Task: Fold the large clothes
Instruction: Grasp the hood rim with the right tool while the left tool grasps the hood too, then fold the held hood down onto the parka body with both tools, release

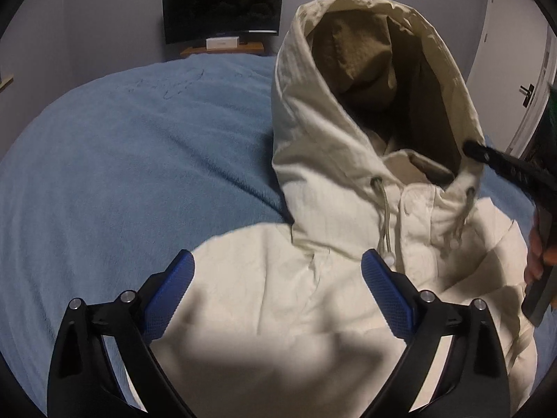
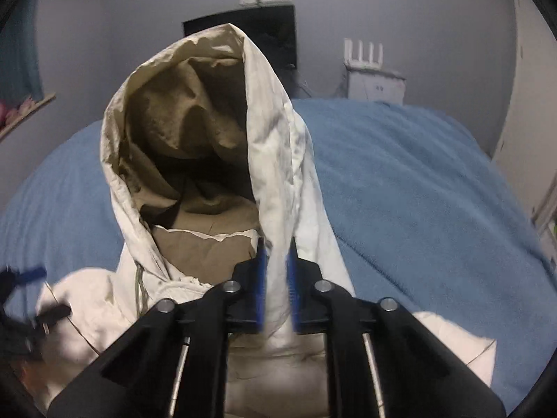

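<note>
On the bed: blue blanket fills the left and middle of the left wrist view; one cream hooded jacket lies on it, centre to lower right.
Jacket look: pale cream shell, tan lining inside the one hood, which stands raised in the upper right; two drawcords hang below it.
Left tool: one, its blue pads spread wide over the jacket's chest, gripping nothing.
Right tool: one, clamped on the hood's front edge at lower centre of its own view; hood rises directly above it.
Background, upper left: one dark monitor.
Far right: white door.
</note>
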